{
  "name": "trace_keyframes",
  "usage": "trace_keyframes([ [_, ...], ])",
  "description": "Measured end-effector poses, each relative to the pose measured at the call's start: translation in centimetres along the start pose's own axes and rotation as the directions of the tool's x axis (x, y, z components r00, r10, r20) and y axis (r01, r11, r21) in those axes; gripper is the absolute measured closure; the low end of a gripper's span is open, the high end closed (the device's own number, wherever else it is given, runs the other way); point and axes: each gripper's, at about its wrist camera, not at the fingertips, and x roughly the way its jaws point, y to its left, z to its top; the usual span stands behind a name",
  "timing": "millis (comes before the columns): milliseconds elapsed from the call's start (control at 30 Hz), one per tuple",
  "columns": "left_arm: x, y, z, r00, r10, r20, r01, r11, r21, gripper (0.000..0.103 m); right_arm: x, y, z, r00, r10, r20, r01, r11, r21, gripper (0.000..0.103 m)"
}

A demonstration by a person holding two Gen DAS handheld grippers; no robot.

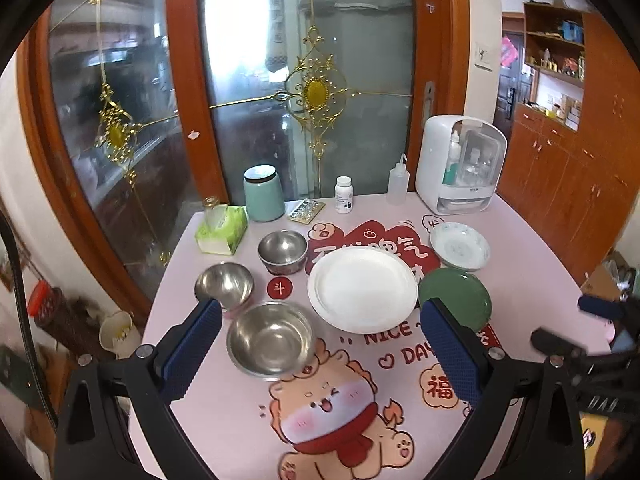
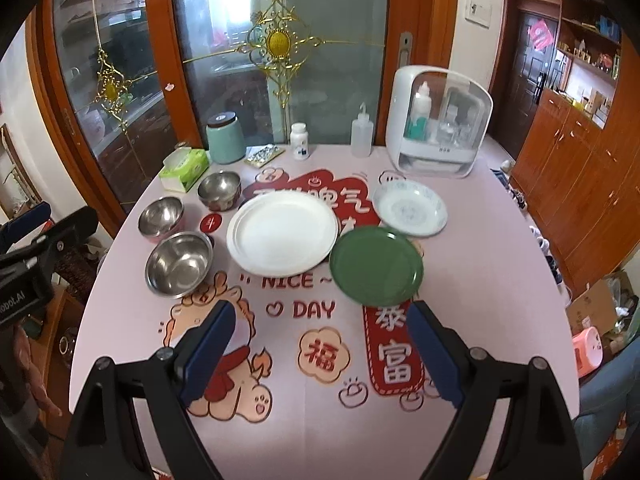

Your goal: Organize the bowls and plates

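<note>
While both tongs (image 1: 320, 344) (image 2: 320, 346) hover spread wide and empty, plates and bowls lie separately across the desk (image 2: 480, 280), unstacked.

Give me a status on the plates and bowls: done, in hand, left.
Done: nothing is stacked. In hand: nothing; the left gripper and right gripper hover open and empty. Left: the three steel bowls sit separately, and the white plate, green plate and patterned plate lie spread on the table.
</note>
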Motion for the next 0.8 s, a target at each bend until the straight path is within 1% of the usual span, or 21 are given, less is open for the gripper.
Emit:
trace_keyframes([
  [100, 1.0, 0.7, 1.6, 0.999, -0.027, -0.034, 0.027, 1.0, 0.001, 0.004, 0.0, -0.5, 2.3, 1.0, -0.02, 0.017, 0.021, 1.0, -0.023, 0.015],
  [200, 2.7, 2.0, 4.0, 0.994, -0.082, -0.067, 0.078, 0.996, -0.053, 0.004, 0.2, -0.9, 4.7, 0.999, -0.04, 0.037, 0.041, 0.998, -0.046, 0.015],
  [233, 3.2, 2.3, 4.6, 0.994, -0.092, -0.066, 0.087, 0.994, -0.065, 0.004, 0.3, -1.2, 5.7, 0.998, -0.045, 0.048, 0.048, 0.997, -0.054, 0.015],
  [267, 3.7, 2.6, 5.3, 0.995, -0.088, -0.053, 0.084, 0.994, -0.075, 0.004, 0.6, -1.4, 6.5, 0.997, -0.052, 0.052, 0.055, 0.997, -0.056, 0.015],
  [333, 4.8, 2.8, 6.7, 0.998, -0.063, -0.009, 0.062, 0.996, -0.061, 0.004, 1.3, -2.1, 8.3, 0.997, -0.051, 0.061, 0.054, 0.997, -0.057, 0.015],
  [367, 5.5, 2.7, 7.3, 0.998, -0.057, 0.0, 0.057, 0.997, -0.043, 0.004, 1.8, -2.4, 9.1, 0.997, -0.043, 0.063, 0.047, 0.997, -0.057, 0.015],
  [400, 6.5, 2.6, 7.8, 0.999, -0.05, -0.009, 0.05, 0.999, -0.022, 0.004, 2.4, -2.6, 9.7, 0.997, -0.039, 0.059, 0.042, 0.998, -0.056, 0.015],
  [467, 8.1, 2.2, 8.4, 0.998, -0.057, -0.034, 0.057, 0.998, -0.01, 0.004, 3.8, -3.1, 11.0, 0.999, -0.014, 0.049, 0.017, 0.998, -0.058, 0.015],
  [500, 9.2, 2.1, 8.7, 0.997, -0.065, -0.051, 0.064, 0.998, -0.019, 0.004, 4.7, -3.4, 11.6, 0.999, 0.003, 0.044, 0.0, 0.998, -0.063, 0.015],
  [567, 11.7, 2.1, 8.9, 0.994, -0.049, -0.095, 0.044, 0.997, -0.059, 0.004, 6.8, -3.7, 12.6, 0.999, 0.019, 0.03, -0.017, 0.998, -0.067, 0.015],
  [600, 13.6, 2.1, 9.0, 0.99, -0.04, -0.137, 0.029, 0.997, -0.076, 0.004, 7.9, -4.0, 13.0, 0.999, 0.025, 0.023, -0.023, 0.998, -0.065, 0.015],
  [667, 16.4, 2.3, 8.9, 0.98, -0.037, -0.195, 0.019, 0.995, -0.098, 0.005, 10.6, -4.6, 13.8, 0.999, 0.042, -0.003, -0.042, 0.998, -0.054, 0.015],
  [700, 18.4, 2.5, 8.8, 0.974, -0.04, -0.225, 0.012, 0.992, -0.123, 0.006, 12.4, -5.0, 14.1, 0.998, 0.05, -0.022, -0.051, 0.998, -0.045, 0.015],
  [767, 21.2, 2.8, 8.2, 0.963, -0.036, -0.269, -0.006, 0.988, -0.154, 0.008, 15.0, -5.6, 14.5, 0.996, 0.07, -0.057, -0.072, 0.997, -0.033, 0.015],
  [800, 22.9, 3.0, 7.8, 0.954, -0.032, -0.297, -0.019, 0.986, -0.166, 0.009, 16.5, -5.9, 14.7, 0.994, 0.081, -0.077, -0.083, 0.996, -0.026, 0.015],
])
